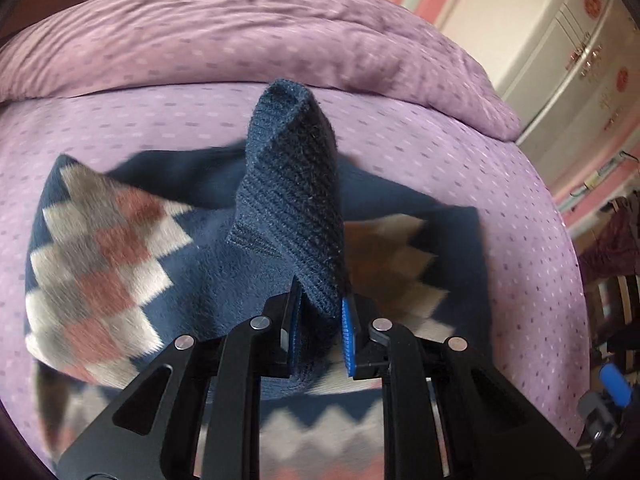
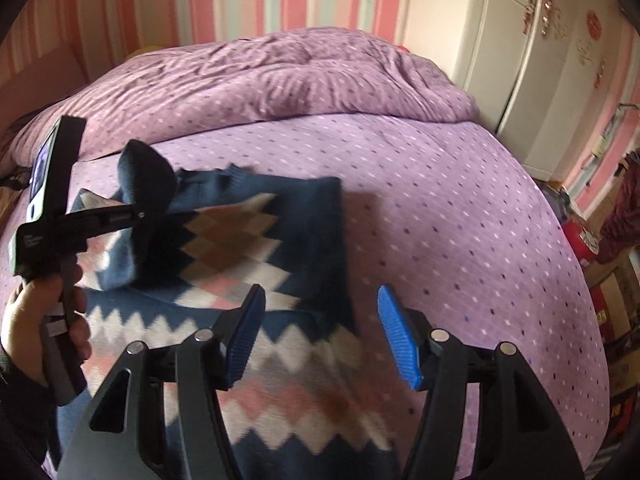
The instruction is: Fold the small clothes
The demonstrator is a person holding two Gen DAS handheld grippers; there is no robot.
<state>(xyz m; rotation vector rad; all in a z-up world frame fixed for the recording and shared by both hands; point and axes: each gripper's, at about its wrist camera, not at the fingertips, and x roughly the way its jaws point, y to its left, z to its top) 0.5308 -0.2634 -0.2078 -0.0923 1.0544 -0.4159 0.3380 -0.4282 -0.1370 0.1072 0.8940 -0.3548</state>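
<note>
Left wrist view: the left tongs (image 1: pixel 320 330) are closed on the ribbed cuff of a sleeve (image 1: pixel 294 200) belonging to a small navy knit sweater with a pink, grey and white diamond pattern (image 1: pixel 104 256). The sleeve stands up from between the blue pads, its long axis running straight ahead of the tongs and away from the camera. The sweater body lies flat below on the lilac dotted bed sheet (image 1: pixel 500 220), with a rumpled purple duvet (image 1: pixel 240 40) behind it.

Right wrist view: the right tongs (image 2: pixel 320 336) hang spread wide, holding nothing, just above the sweater's lower body (image 2: pixel 280 380). The lifted sleeve (image 2: pixel 146 172) is to their left, at the far end of the garment, pinched by the left tongs (image 2: pixel 142 214), which a bare hand (image 2: pixel 36 320) carries. The left side is nearer the sleeve; laying it across the chest looks like the step in hand.
</note>
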